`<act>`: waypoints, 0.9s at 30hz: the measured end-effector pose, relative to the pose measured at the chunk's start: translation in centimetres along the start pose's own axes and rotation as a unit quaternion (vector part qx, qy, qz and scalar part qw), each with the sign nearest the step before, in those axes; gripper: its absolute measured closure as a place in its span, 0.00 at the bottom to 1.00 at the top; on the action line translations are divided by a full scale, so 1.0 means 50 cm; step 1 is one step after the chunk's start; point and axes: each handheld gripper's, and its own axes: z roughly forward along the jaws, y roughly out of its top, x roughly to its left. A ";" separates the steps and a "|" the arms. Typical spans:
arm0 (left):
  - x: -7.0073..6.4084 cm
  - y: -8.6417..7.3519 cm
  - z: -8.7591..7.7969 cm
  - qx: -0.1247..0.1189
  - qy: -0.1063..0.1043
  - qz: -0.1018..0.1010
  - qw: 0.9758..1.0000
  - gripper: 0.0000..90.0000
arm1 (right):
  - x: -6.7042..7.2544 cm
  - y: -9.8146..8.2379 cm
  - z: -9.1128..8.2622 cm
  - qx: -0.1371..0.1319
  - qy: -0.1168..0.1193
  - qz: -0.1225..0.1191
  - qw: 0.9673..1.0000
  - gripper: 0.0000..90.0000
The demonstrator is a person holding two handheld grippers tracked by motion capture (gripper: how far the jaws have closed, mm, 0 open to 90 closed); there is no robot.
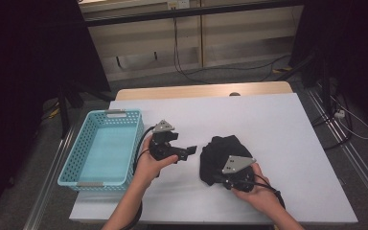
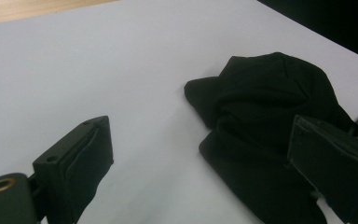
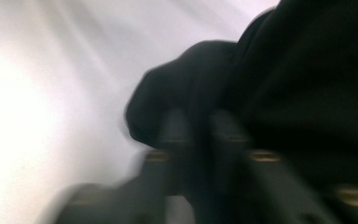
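Inspected at the table (image 1: 278, 124): black cloth (image 1: 220, 155) found lying in a crumpled heap just ahead of the right gripper (image 1: 220, 178), with a fold of it between that gripper's jaws. Right jaws noted drawn nearly together and, as far as the blurred right gripper view allowed, apparently pinched on the near edge of the black cloth (image 3: 270, 84). Left gripper (image 1: 188, 151) held level, jaws standing wide apart with nothing between them, the black cloth (image 2: 270, 107) lying ahead and toward the right-hand jaw, not touched. Judged soft, limp and light; expected to sag, drag and unfold when lifted rather than keep shape; not fragile, not slippery. Best taken at a bunched fold or thick ridge, so that several layers are caught between the pads. Blue basket (image 1: 100, 148) recorded well behind the left jaws, at the table edge, with nothing inside.
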 end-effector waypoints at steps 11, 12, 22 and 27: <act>-0.001 0.001 0.000 -0.003 0.002 0.001 1.000 0.08 | -0.031 0.027 -0.059 -0.073 -0.008 0.048 0.996 0.98; -0.002 0.002 -0.002 -0.003 0.001 0.005 1.000 0.08 | -0.045 0.031 -0.080 -0.097 -0.025 0.061 0.993 0.98; -0.015 0.003 0.006 -0.001 -0.009 0.012 1.000 0.08 | -0.134 -0.020 -0.143 -0.124 -0.101 0.139 0.977 0.98; -0.020 0.003 0.012 0.002 -0.014 0.014 1.000 0.08 | -0.154 -0.045 -0.136 -0.104 -0.117 0.160 0.975 0.98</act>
